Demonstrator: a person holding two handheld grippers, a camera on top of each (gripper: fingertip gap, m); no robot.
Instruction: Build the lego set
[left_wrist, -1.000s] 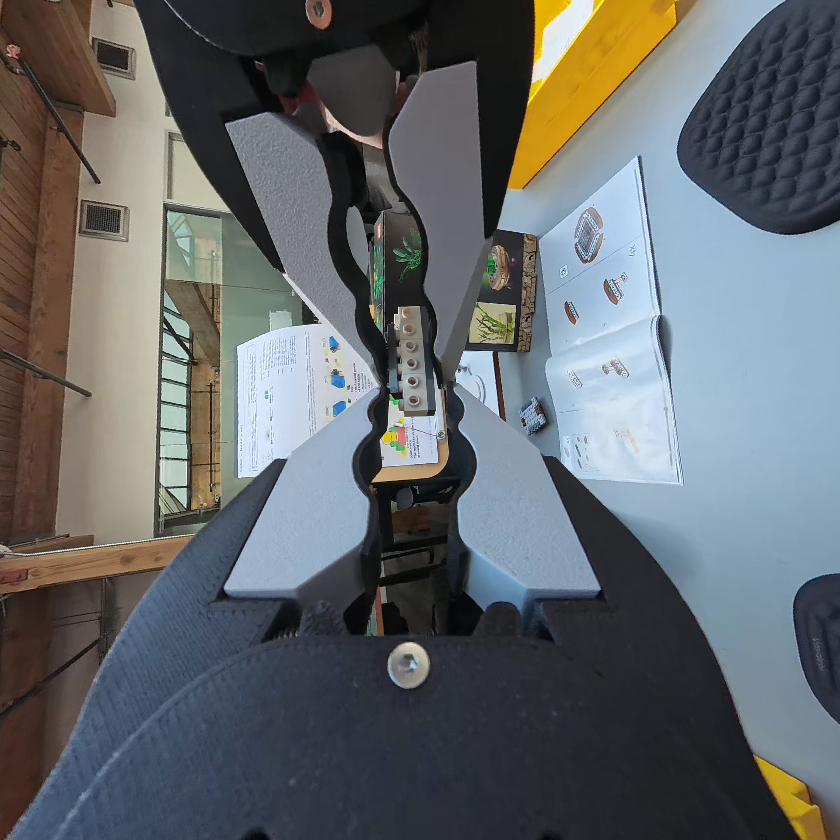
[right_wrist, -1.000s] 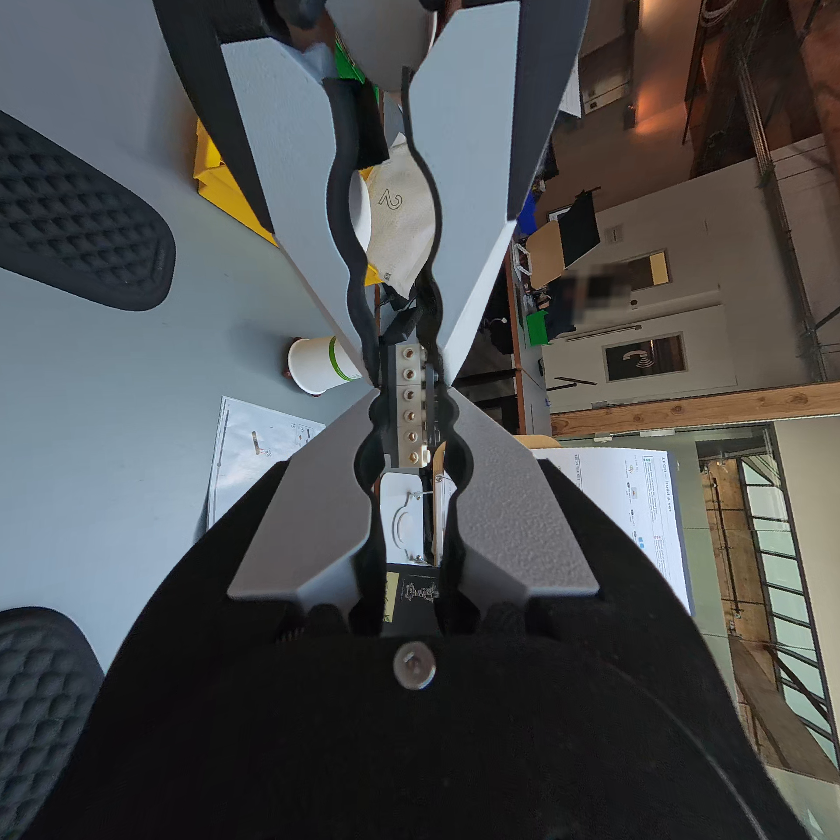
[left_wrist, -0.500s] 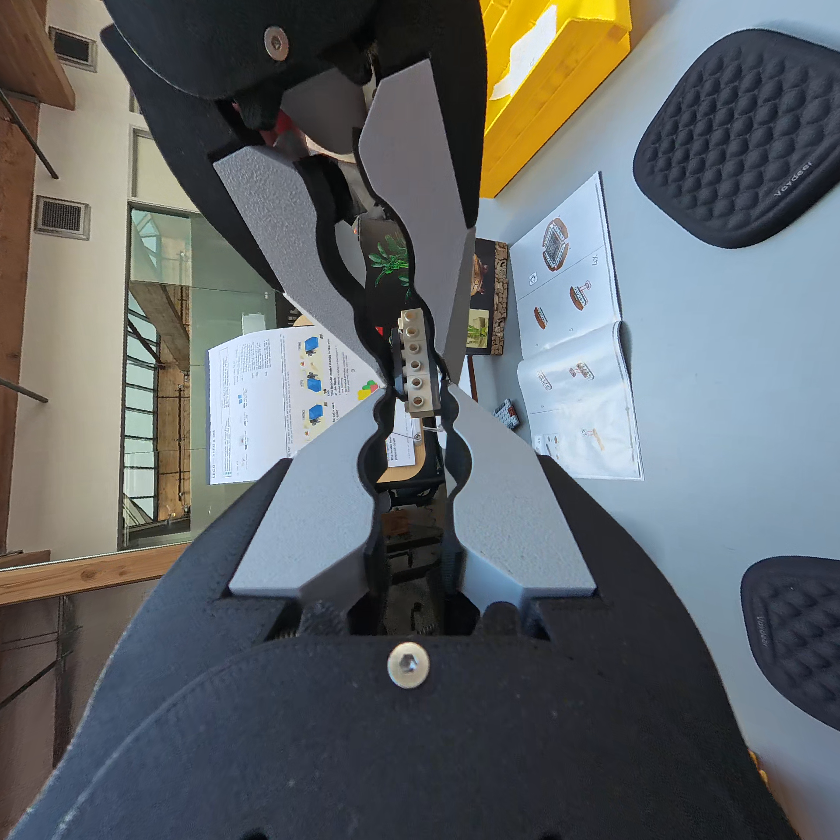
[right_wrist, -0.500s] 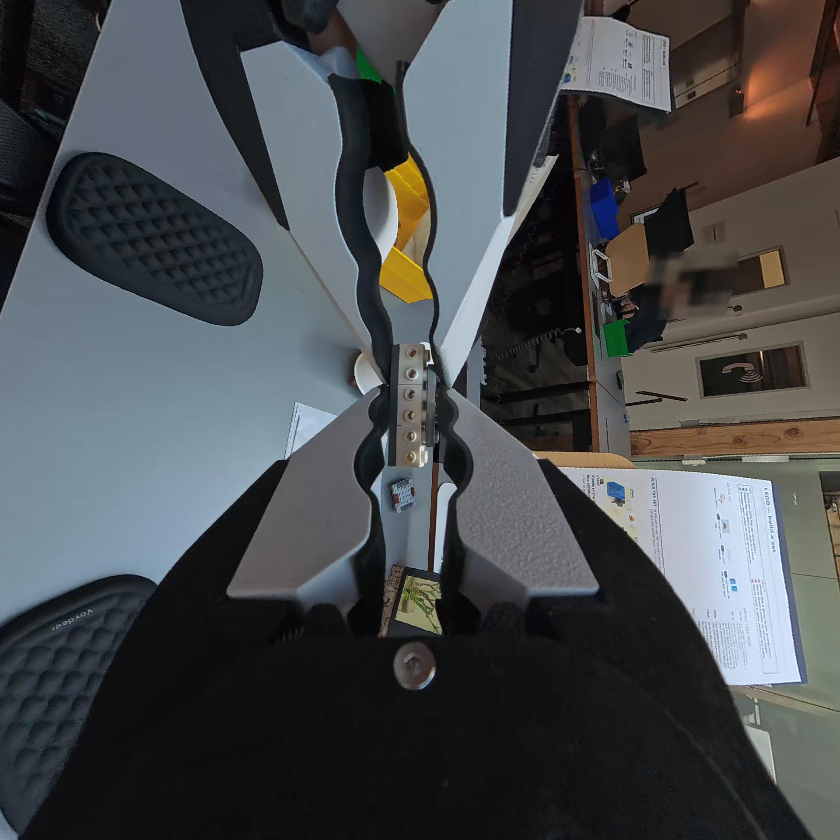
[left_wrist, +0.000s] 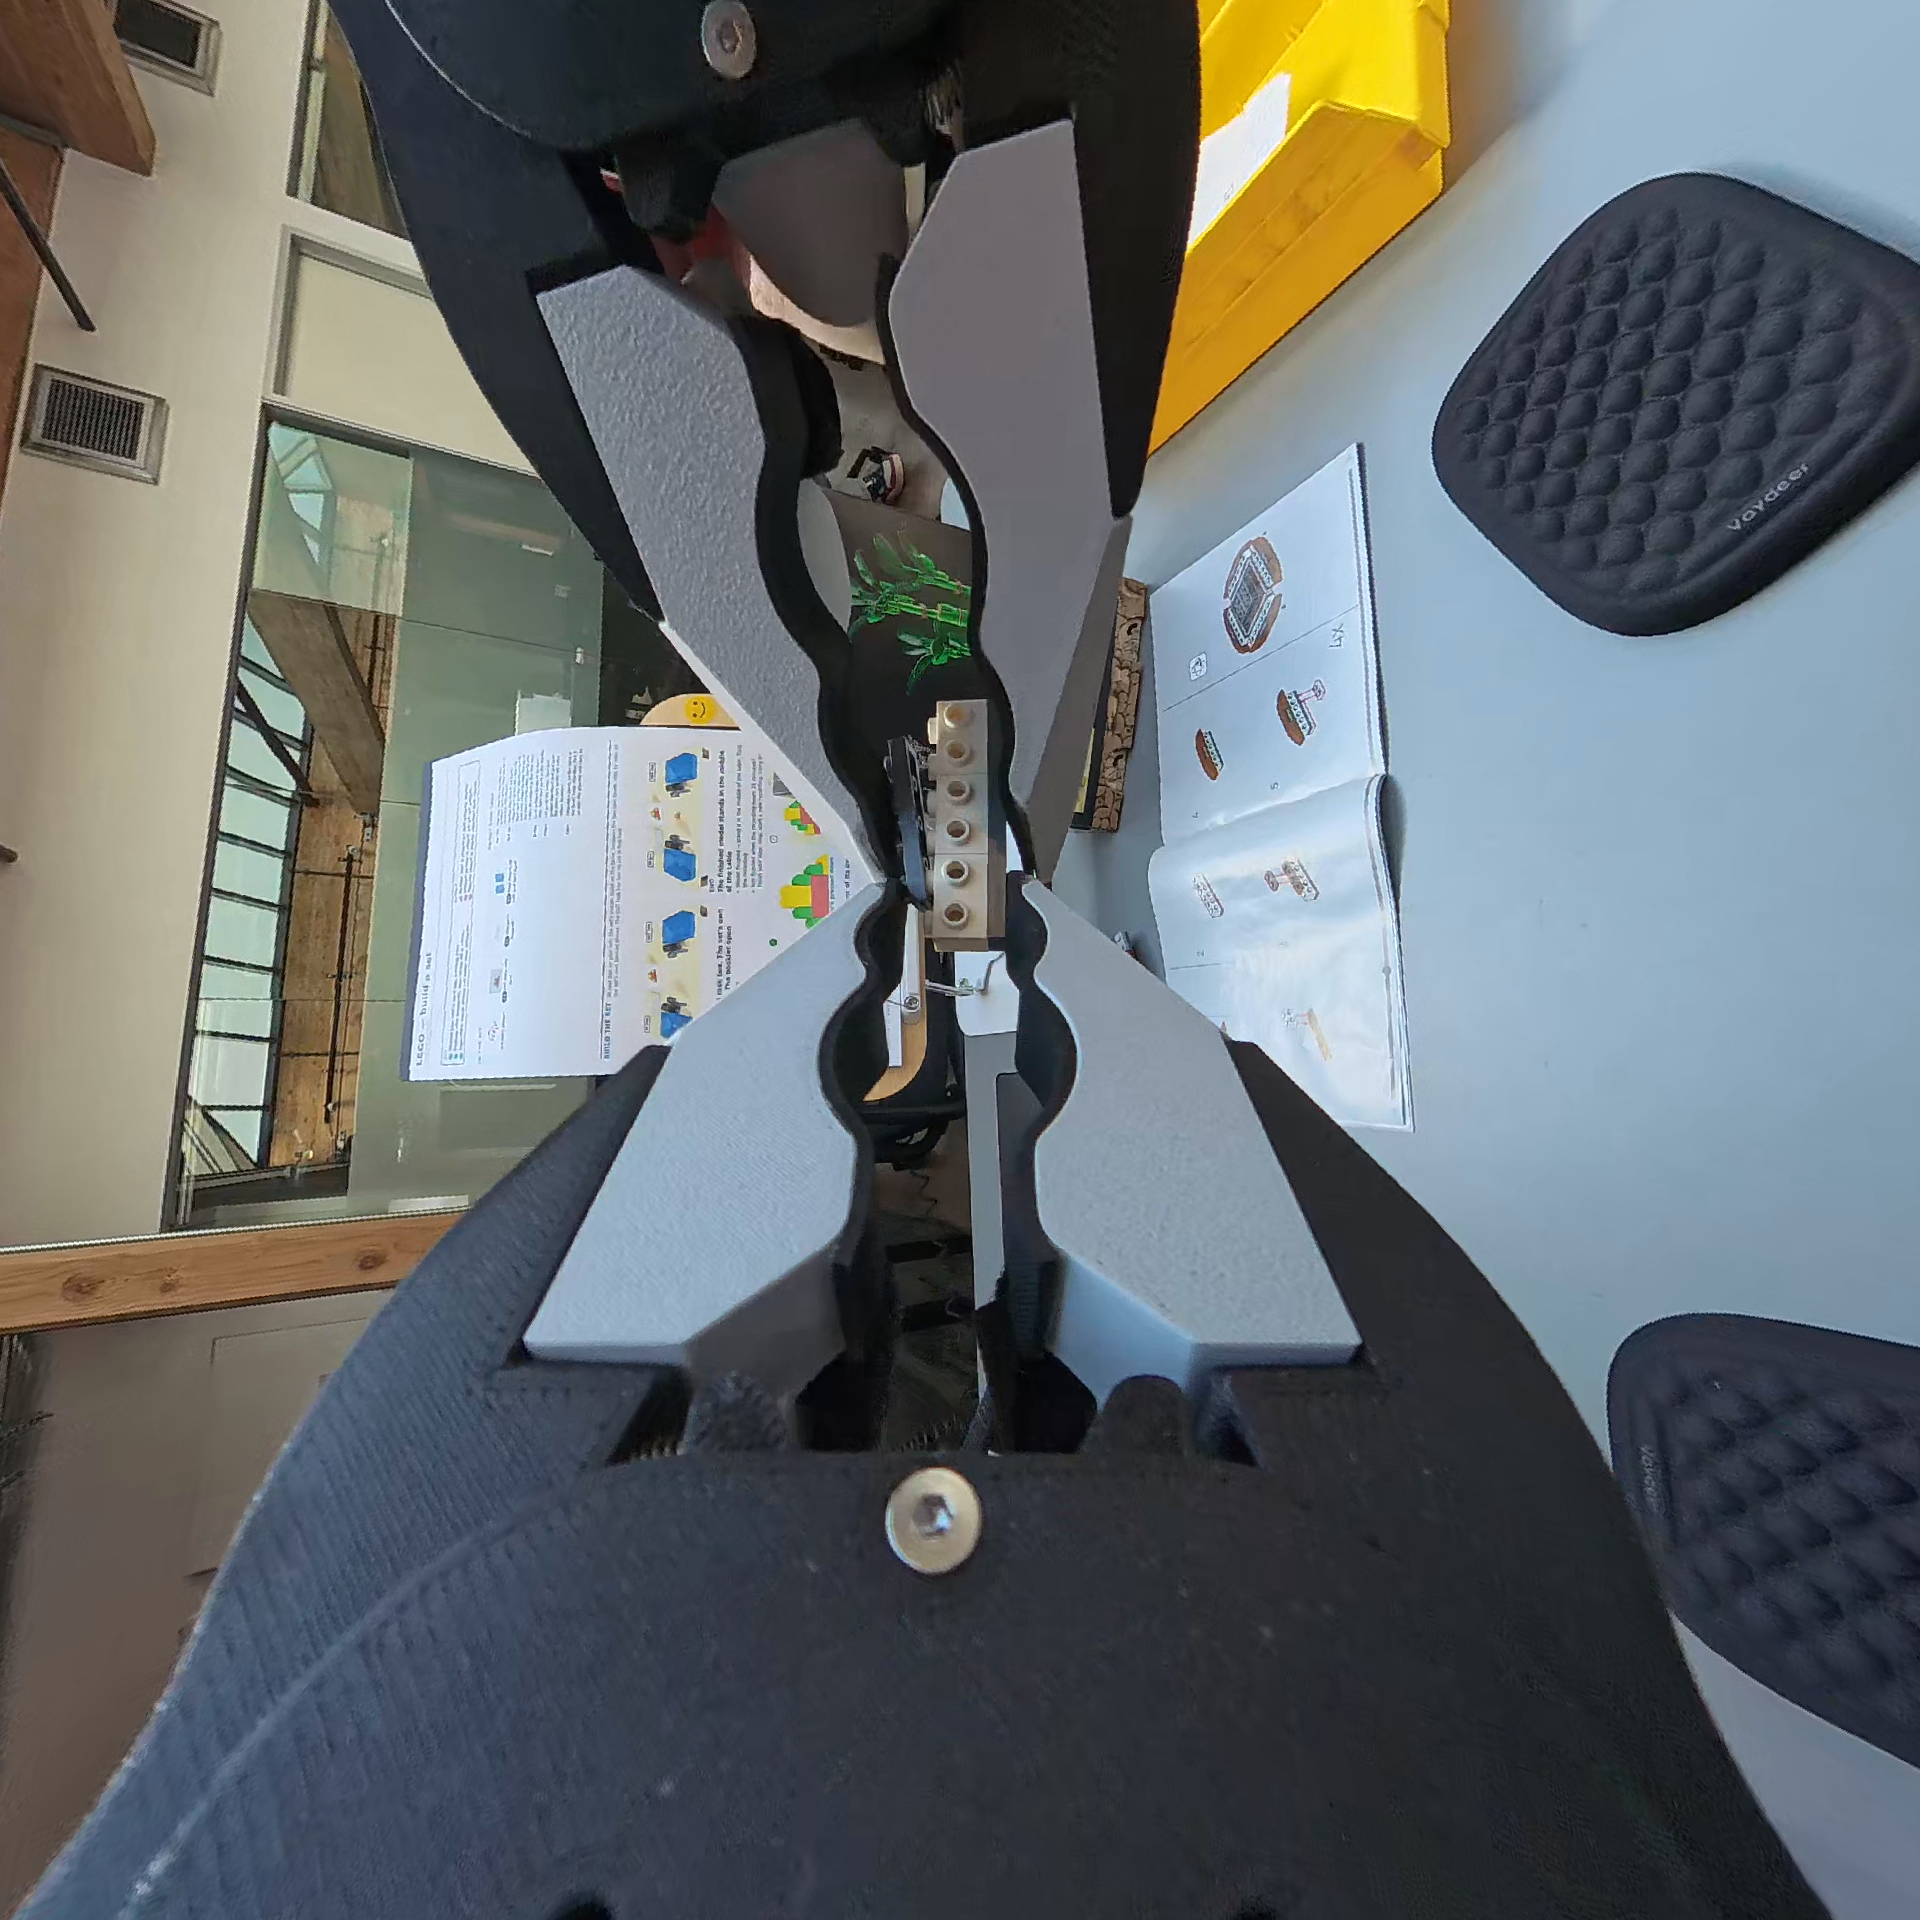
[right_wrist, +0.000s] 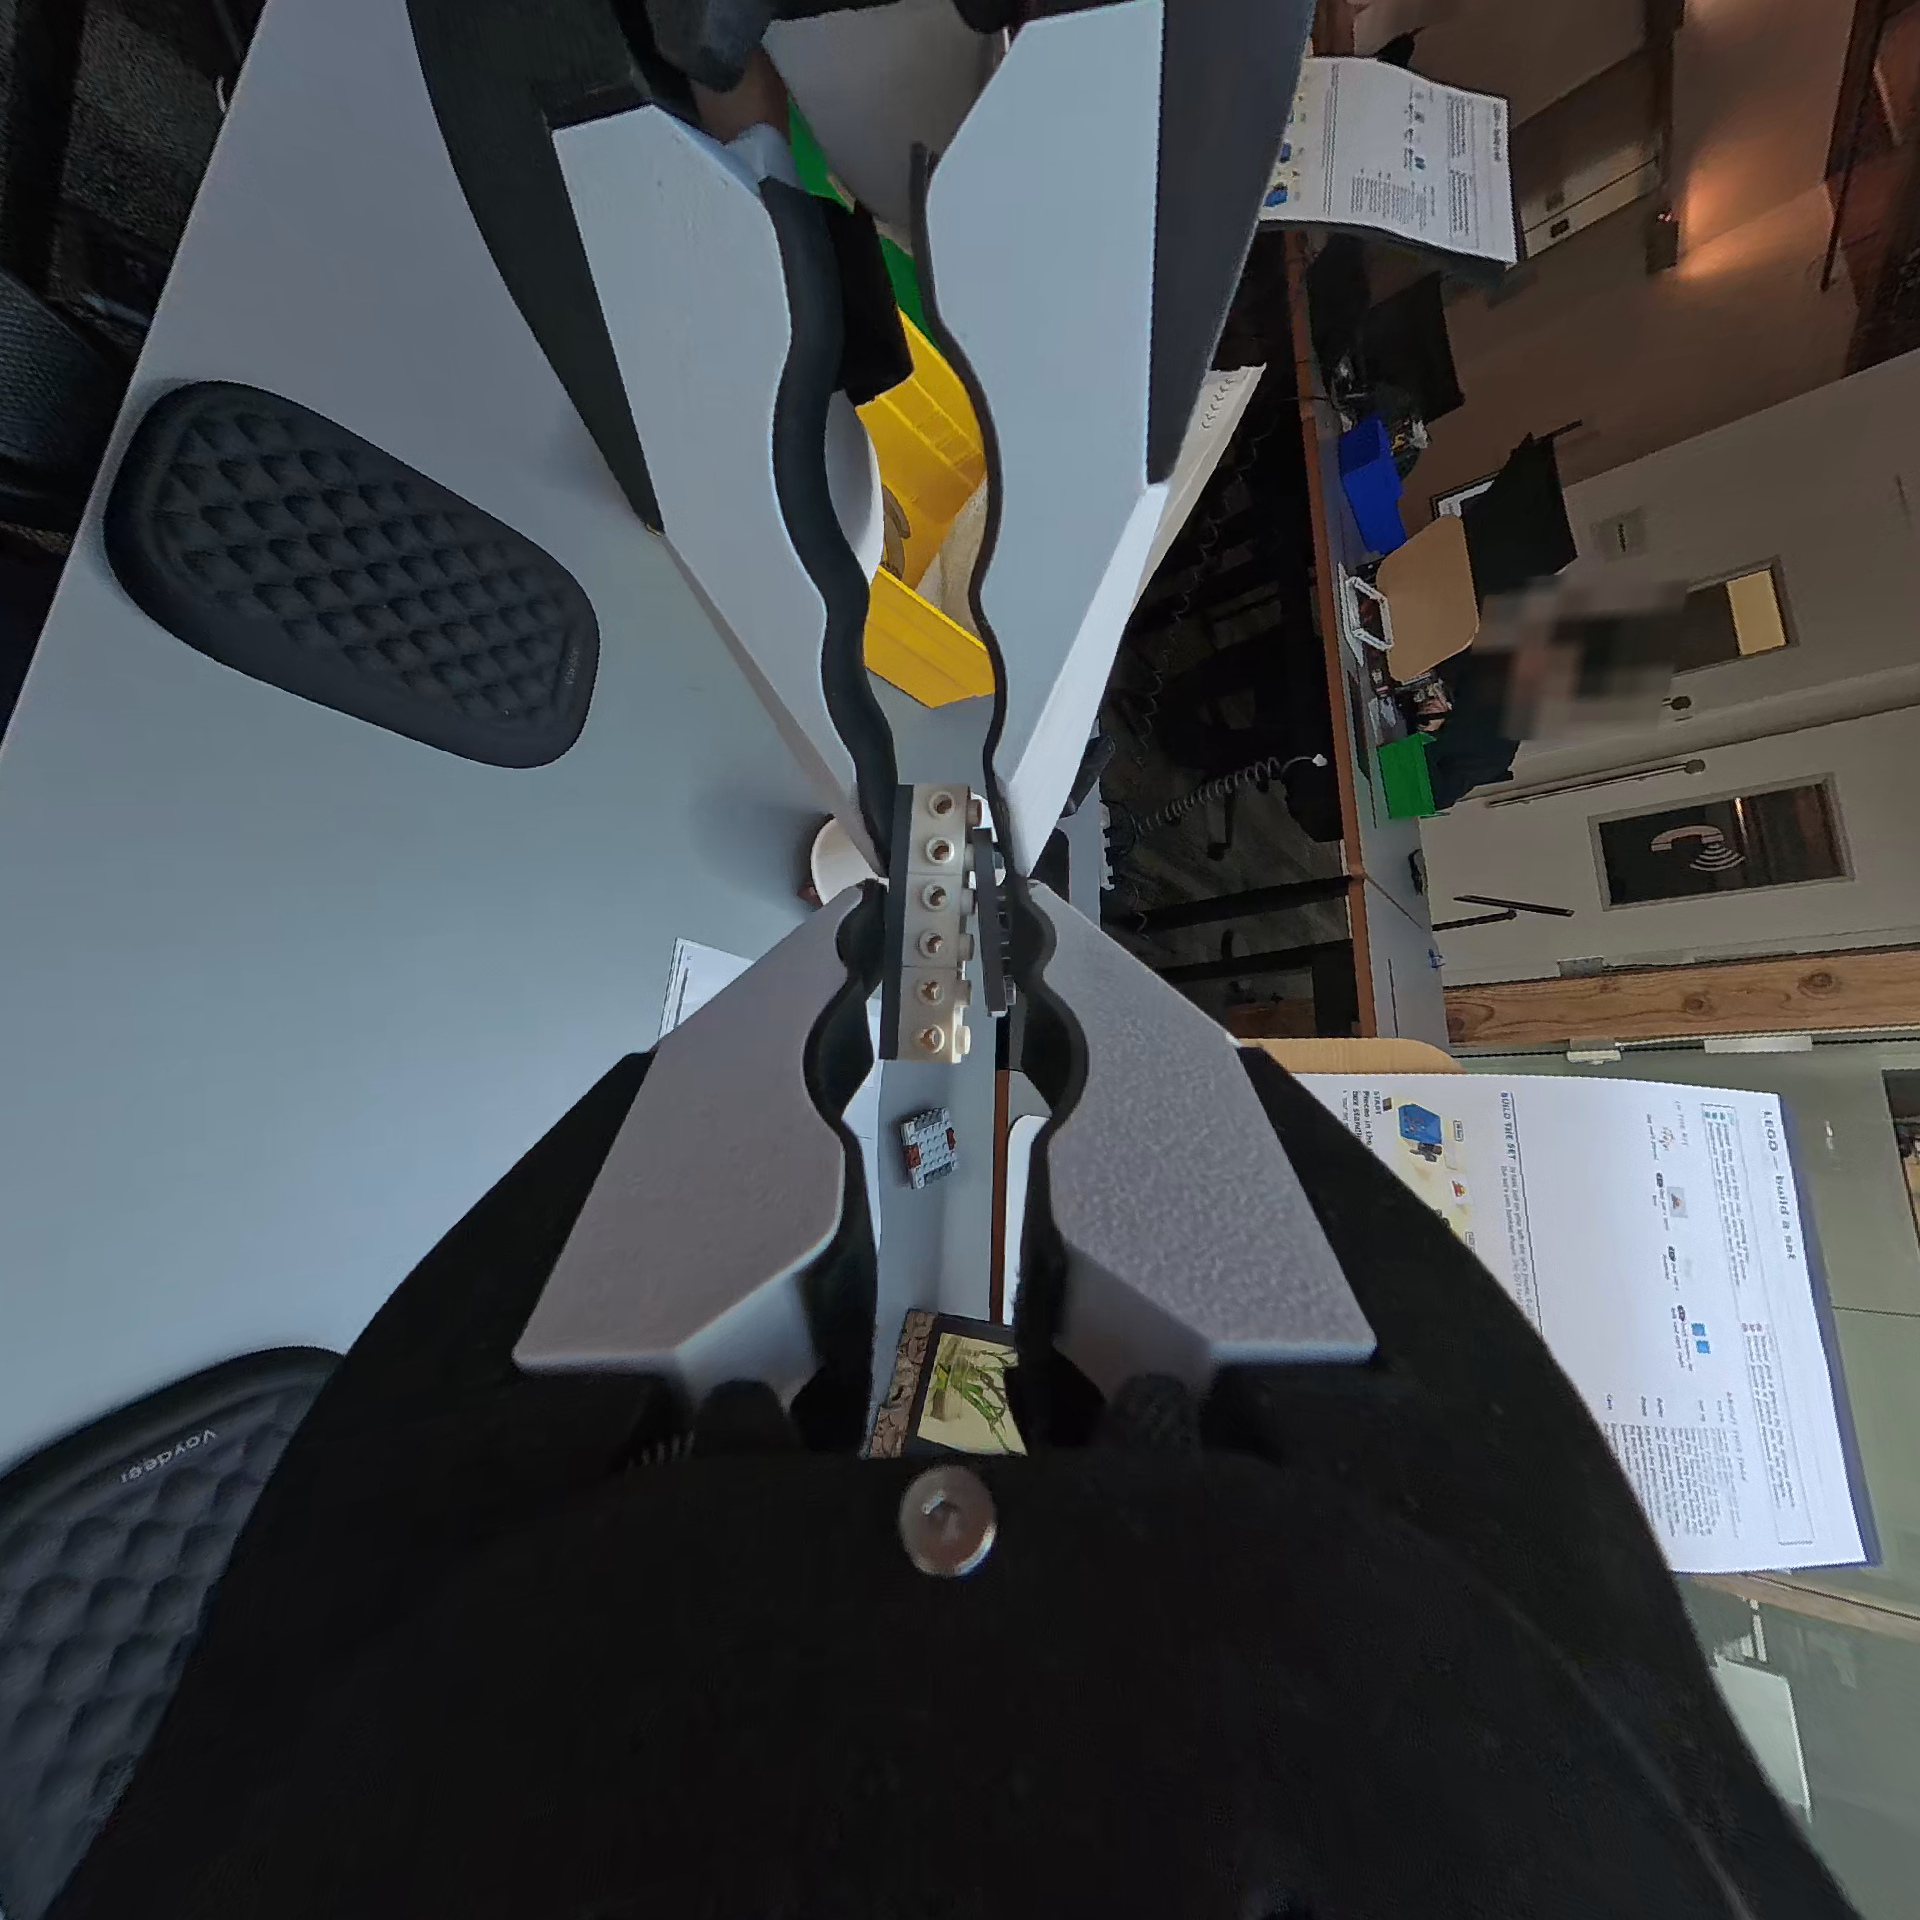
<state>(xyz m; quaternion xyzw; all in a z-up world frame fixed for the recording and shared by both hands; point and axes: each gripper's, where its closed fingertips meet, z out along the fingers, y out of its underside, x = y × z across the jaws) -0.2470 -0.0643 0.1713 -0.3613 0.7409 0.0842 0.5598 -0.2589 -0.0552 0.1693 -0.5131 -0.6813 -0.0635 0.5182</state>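
Both my left tool (left_wrist: 951, 894) and right tool (right_wrist: 940, 914) clamp one tan brick strip (left_wrist: 958, 826) mid-frame above the worktop (left_wrist: 1662, 935); uneven squeezing could snap it apart.

I see a pale grey tabletop (left_wrist: 1662, 935) carrying an open instruction booklet (left_wrist: 1283, 790), two black textured pads (left_wrist: 1683, 405), yellow bins (left_wrist: 1309, 187) and a small grey brick assembly (right_wrist: 928, 1147).
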